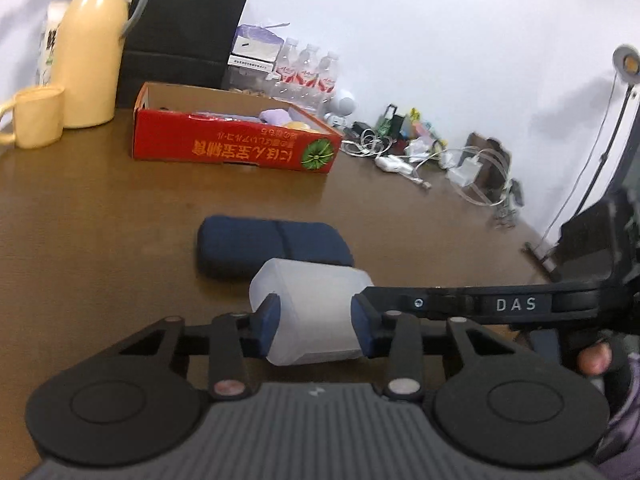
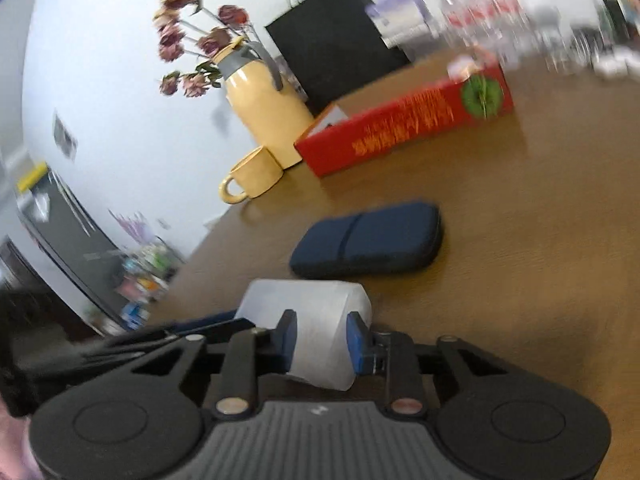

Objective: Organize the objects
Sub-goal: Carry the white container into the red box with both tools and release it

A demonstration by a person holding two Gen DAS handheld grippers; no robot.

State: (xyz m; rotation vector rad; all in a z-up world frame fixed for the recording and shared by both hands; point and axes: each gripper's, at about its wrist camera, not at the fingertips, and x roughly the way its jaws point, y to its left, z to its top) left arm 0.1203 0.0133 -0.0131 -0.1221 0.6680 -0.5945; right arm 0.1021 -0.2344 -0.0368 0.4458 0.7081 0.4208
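At the far left of the desk [image 1: 100,208] a yellow mug [image 1: 34,116] stands just beside a yellow jug [image 1: 90,52], likely parked out of the way. Right of them lies the open red box [image 1: 236,144], already holding a few items, which I judge to be the collecting place. Nearer, a navy case [image 1: 272,248] lies flat, waiting. Nearest, a frosted plastic container [image 1: 314,312] sits between both tools: the left tool [image 1: 316,320] is narrowed with its pads pressing the container's sides, and the right tool [image 2: 322,340] clamps it likewise, probably sharing the lift.
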